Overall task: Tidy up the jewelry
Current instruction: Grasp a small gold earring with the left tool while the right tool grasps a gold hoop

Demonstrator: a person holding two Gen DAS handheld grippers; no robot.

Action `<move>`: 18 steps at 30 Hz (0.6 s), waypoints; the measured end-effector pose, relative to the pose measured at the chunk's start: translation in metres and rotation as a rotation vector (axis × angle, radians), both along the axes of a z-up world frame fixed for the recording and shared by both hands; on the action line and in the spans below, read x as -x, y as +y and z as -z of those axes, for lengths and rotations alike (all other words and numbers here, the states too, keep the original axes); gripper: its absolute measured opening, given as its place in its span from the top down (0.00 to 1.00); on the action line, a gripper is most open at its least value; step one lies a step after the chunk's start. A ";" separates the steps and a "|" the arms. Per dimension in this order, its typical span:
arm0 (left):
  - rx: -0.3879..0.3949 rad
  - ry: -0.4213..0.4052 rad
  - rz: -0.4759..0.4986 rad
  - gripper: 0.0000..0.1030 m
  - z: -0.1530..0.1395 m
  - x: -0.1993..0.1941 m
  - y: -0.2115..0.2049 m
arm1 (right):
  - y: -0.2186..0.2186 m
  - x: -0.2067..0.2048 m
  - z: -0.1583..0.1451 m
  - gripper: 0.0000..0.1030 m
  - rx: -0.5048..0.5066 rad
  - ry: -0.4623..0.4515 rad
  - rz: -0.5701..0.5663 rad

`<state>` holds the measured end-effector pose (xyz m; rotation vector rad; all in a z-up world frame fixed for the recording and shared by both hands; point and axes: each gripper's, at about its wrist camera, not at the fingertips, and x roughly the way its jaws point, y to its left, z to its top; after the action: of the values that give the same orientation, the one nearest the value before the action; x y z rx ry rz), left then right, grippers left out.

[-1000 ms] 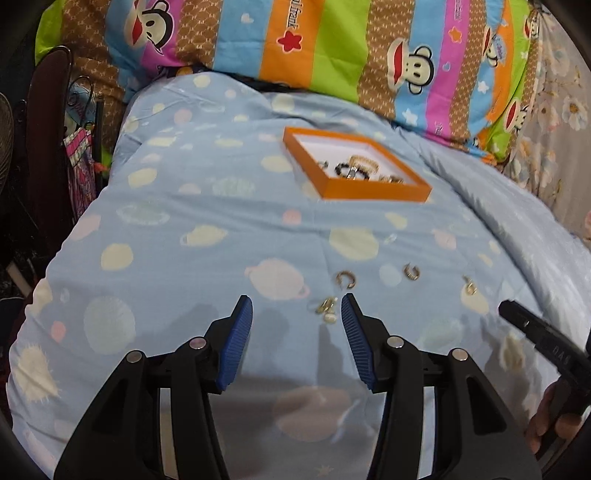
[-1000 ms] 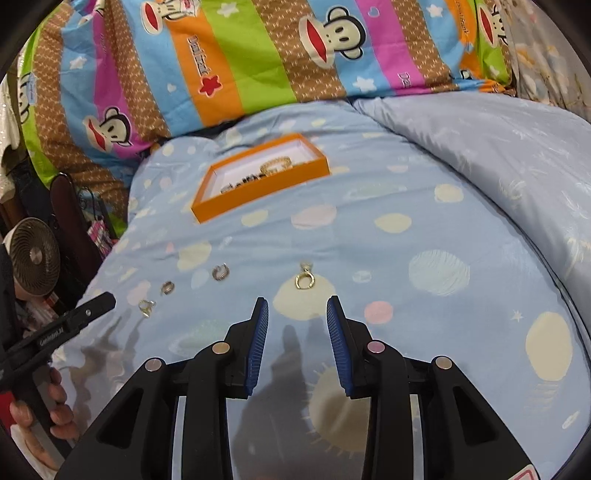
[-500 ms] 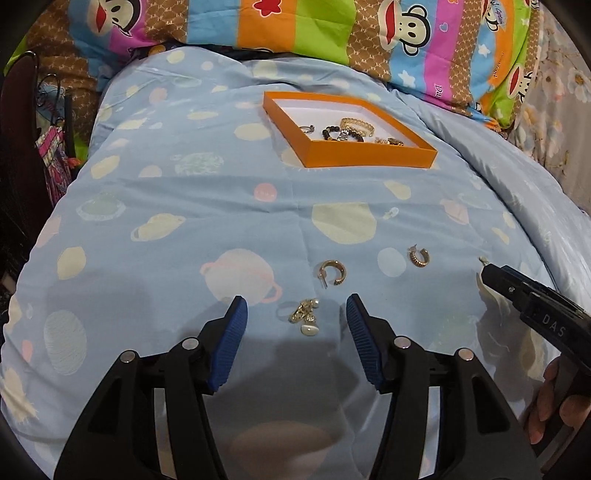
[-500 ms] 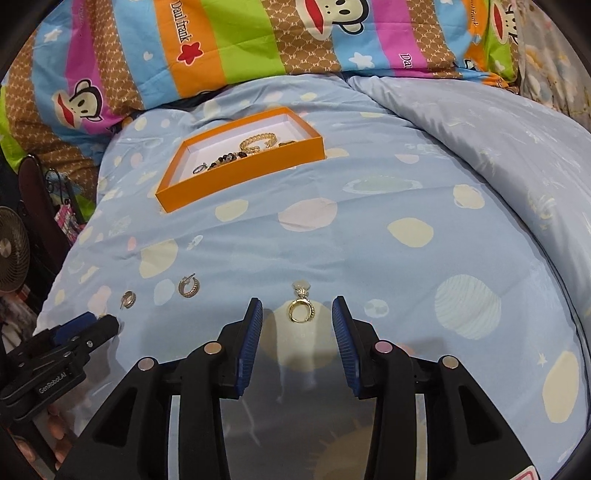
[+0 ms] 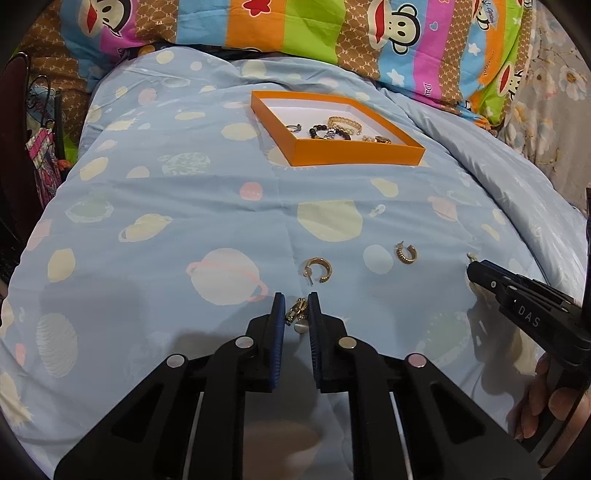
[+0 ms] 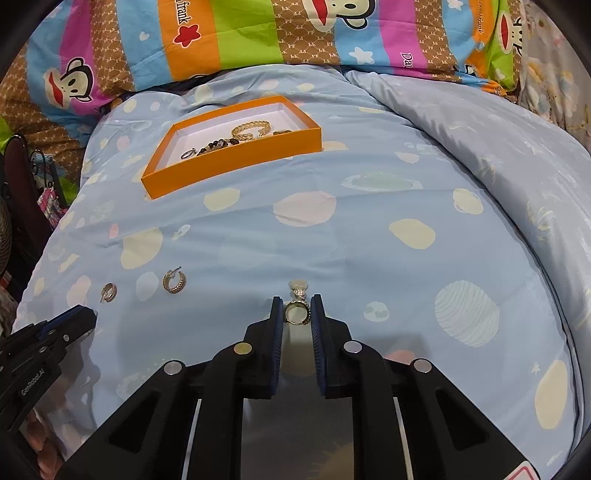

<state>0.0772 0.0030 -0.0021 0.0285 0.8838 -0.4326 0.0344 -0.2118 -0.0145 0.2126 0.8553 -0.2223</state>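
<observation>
Left wrist view first: the left gripper point(image 5: 296, 314) is down on the blue planet-print duvet point(image 5: 184, 206), and its jaws are closing, blue pads nearly together, with the gold pearl-drop earring point(image 5: 297, 314) caught right between the fingertips. The pads look to be touching it on both sides. Just ahead of the tips lies a gold hoop earring point(image 5: 318, 268), and a little further off to the right a second, ribbed hoop earring point(image 5: 406, 254). Well ahead, slightly right, sits the orange tray point(image 5: 354, 155) with bracelets and a ring already lying inside. Beyond it, the striped monkey-print pillow point(image 5: 295, 29). Far right, the right gripper point(image 5: 474, 273) comes in, black, tip low on the duvet, with a hand point(image 5: 561, 406) behind it.

Over to the right wrist view: the right gripper point(image 6: 297, 314) has its jaws closing too, narrow gap, and a gold ring with a stone point(image 6: 296, 312) stands between the pads, band pinched at both sides, stone pointing away from the tool. Ahead and to the left, the orange tray point(image 6: 229, 166) again, jewelry along its near wall. Off to the left of the fingers, the ribbed hoop point(image 6: 174, 282) and beyond it the plain hoop point(image 6: 109, 292). At the left edge, the left gripper point(image 6: 86, 317) rests low on the duvet point(image 6: 369, 229); whether it grips anything cannot be told from here.
</observation>
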 end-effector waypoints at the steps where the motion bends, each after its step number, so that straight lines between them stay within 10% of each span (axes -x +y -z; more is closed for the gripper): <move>1: 0.000 -0.002 0.001 0.89 0.000 0.001 0.000 | 0.000 0.000 0.000 0.86 -0.003 -0.002 0.001; 18: -0.009 -0.077 -0.004 0.90 -0.029 0.022 -0.001 | 0.002 0.034 -0.035 0.86 -0.052 -0.122 -0.008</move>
<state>0.0554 0.0024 0.0271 0.0512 0.8100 -0.4211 0.0001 -0.2095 0.0204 0.2683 0.7415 -0.1781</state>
